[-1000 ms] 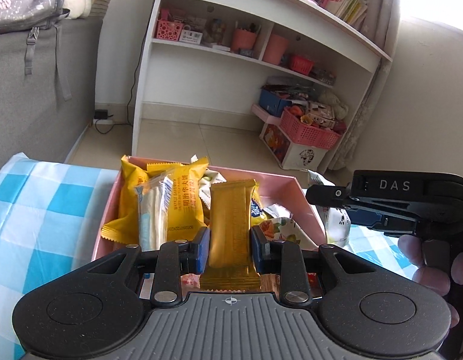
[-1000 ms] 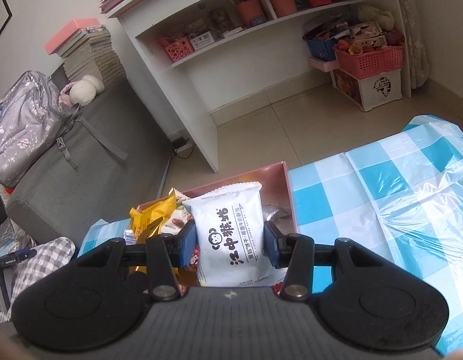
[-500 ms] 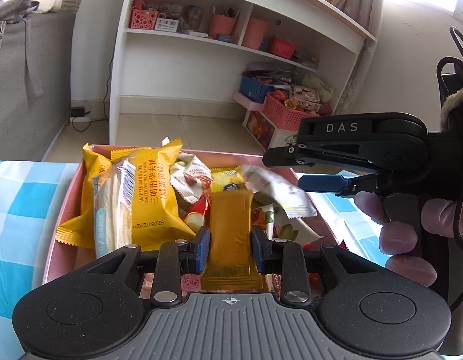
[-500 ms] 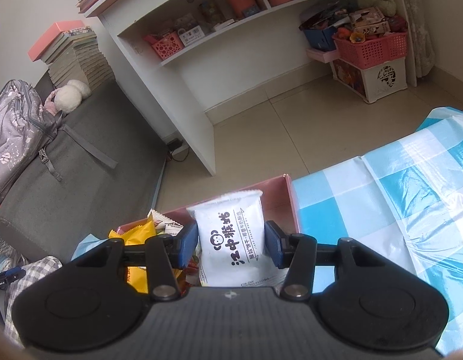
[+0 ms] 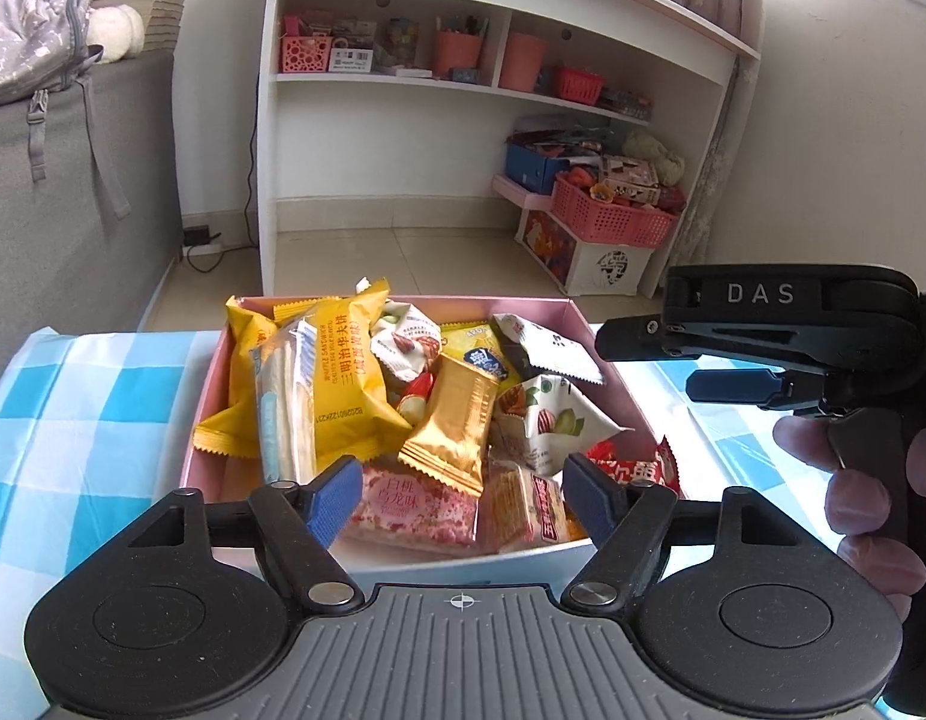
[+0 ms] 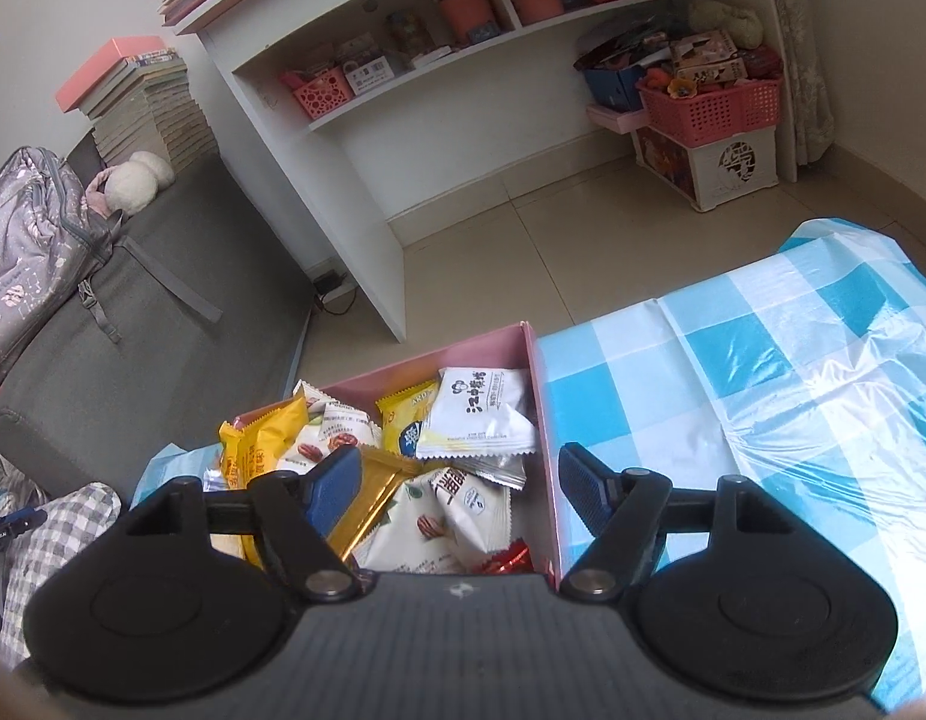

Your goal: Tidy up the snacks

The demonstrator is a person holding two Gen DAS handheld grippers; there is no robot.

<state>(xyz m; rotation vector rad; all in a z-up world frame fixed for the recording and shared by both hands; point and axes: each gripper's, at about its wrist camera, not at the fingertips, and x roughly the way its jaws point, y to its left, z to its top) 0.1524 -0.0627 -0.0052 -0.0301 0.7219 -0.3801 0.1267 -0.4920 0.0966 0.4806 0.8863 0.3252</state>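
1. Both sets of fingers are spreading: the left gripper (image 5: 457, 495) and the right gripper (image 6: 460, 483) are opening with nothing pinched between them.
2. Sitting loose in the pink box (image 5: 214, 372), the gold bar (image 5: 454, 423) is leaning on the other snacks.
3. Lying near the box's far right corner is the white packet (image 6: 478, 414).
4. Under the box, the blue checked cloth (image 6: 763, 372) is spreading across the table.
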